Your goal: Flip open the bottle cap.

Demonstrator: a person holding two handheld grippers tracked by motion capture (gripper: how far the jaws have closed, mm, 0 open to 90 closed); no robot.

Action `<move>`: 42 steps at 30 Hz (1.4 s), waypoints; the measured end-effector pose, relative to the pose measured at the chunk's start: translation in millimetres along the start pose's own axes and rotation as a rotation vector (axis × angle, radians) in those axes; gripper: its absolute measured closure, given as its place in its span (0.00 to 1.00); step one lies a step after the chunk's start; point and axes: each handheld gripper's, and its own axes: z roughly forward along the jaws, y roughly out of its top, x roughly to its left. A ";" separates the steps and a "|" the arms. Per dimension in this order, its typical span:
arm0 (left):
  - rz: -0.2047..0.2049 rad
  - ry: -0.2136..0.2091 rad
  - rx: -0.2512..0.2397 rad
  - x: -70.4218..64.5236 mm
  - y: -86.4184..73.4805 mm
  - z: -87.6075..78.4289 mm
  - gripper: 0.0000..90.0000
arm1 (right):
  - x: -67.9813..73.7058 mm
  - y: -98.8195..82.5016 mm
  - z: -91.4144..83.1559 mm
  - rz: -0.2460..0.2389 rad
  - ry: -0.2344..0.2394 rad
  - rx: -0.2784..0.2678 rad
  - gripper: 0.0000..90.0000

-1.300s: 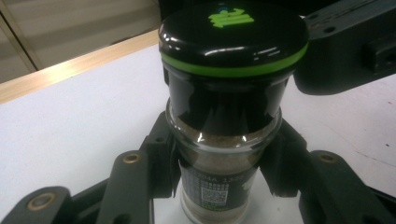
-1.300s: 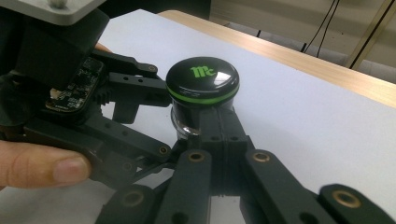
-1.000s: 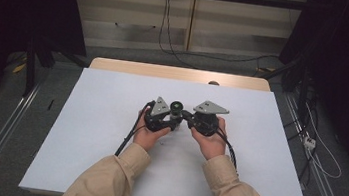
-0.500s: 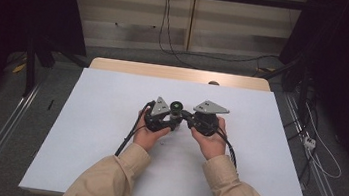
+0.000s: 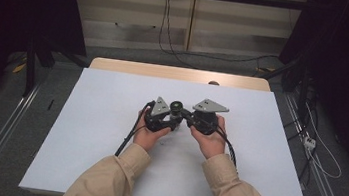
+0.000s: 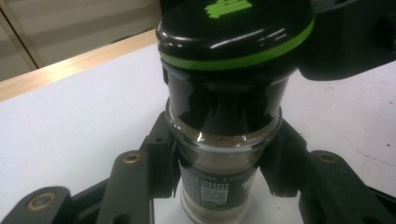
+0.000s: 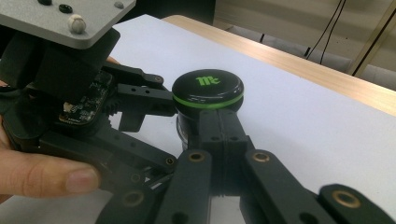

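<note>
A glass spice jar [image 6: 223,161] with brown powder stands upright on the white table top [image 5: 104,119]. Its black cap [image 7: 208,87] has a green ring and a green logo. My left gripper [image 6: 224,186] is shut on the jar's glass body, one jaw on each side. From the other side my right gripper [image 7: 219,133] has its two jaws shut flat against each other, their tips resting on the jar just under the cap. In the high view the jar [image 5: 177,107] sits between the left gripper [image 5: 166,119] and the right gripper [image 5: 191,120] at mid-table.
Both hands [image 5: 210,142] in tan sleeves rest on the table behind the grippers. A wooden strip [image 5: 180,73] borders the table's far edge. Cables [image 5: 130,135] trail back from the grippers. Dark floor and metal rails flank the table.
</note>
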 end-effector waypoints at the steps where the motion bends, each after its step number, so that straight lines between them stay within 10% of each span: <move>1: 0.002 0.000 0.000 0.1 0.0 0.0 0.59 | 0.1 0.1 0.0 0.000 0.000 -0.001 1.00; 42: -0.004 -0.001 -0.002 0.5 -0.9 0.0 0.59 | 1.2 11.8 0.1 -0.007 0.000 -0.020 1.00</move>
